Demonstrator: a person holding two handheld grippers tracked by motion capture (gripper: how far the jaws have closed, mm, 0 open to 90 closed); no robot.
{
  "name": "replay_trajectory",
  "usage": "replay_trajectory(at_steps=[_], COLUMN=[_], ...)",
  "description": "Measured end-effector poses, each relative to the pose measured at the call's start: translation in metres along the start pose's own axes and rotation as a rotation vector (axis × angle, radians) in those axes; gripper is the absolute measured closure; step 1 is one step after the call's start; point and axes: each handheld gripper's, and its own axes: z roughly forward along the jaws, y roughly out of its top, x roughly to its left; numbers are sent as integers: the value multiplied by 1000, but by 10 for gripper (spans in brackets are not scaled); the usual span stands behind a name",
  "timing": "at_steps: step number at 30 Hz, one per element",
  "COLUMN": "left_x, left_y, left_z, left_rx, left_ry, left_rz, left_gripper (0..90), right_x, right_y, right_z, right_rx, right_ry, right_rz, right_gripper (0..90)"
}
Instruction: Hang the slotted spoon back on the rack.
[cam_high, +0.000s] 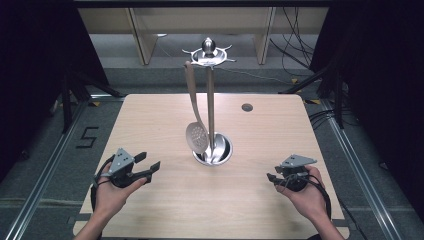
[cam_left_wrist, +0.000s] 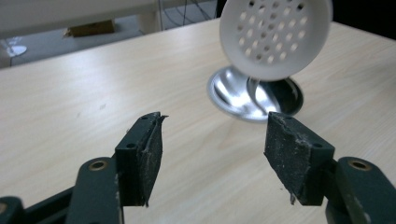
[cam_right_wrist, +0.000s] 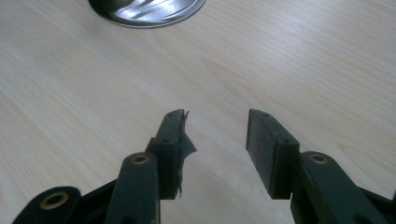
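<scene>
High view first: I see a pale wooden table (cam_high: 150, 120) with a steel utensil stand (cam_high: 210, 100) at its centre, a tall upright post rising from a round shiny base (cam_high: 213, 150) to a hooked crown (cam_high: 208, 52). One slotted spoon (cam_high: 196, 120) hangs from the crown. Its long axis runs nearly vertical, handle up toward twelve o'clock, perforated round bowl down toward six o'clock, leaning slightly off the post so the bowl sits just above the base.

My left gripper (cam_high: 148, 166) rests in the left hand (cam_high: 112, 195) at about eight o'clock from the stand, well apart from it, jaws spread wide with nothing between them. Left gripper view shows the same: both black pads (cam_left_wrist: 144, 158) far apart over bare wood, the spoon's white holed bowl (cam_left_wrist: 275, 37) ahead at one o'clock, facing the camera.

My right gripper (cam_high: 273, 179) sits in the right hand (cam_high: 307, 195) at about four o'clock from the stand, pointing toward nine o'clock. Right gripper view shows its jaws parted and empty; a torn scrap, possibly peeling pad lining, hangs off the left-hand pad (cam_right_wrist: 175, 149).
</scene>
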Motion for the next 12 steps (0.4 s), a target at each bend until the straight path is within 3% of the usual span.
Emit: replay_trajectory(at_steps=[1, 4, 8, 9, 10, 12], left_x=[-1, 2, 1, 2, 1, 3], left_y=[-6, -12, -12, -11, -11, -12], left_z=[-2, -2, -3, -3, -3, -2], left_rx=[16, 19, 18, 6, 16, 9], left_ry=[15, 7, 31, 20, 32, 17], left_rz=[-28, -22, -51, -34, -51, -25], left_gripper=[363, 363, 364, 364, 364, 365], right_x=[0, 2, 1, 1, 1, 1], right_y=[0, 0, 0, 0, 0, 0], right_z=[0, 0, 1, 1, 1, 0], right_rx=[1, 3, 2, 1, 6, 8], right_ry=[2, 8, 11, 10, 13, 13], right_rz=[1, 18, 5, 5, 6, 24], right_gripper=[579, 577, 574, 573, 571, 570])
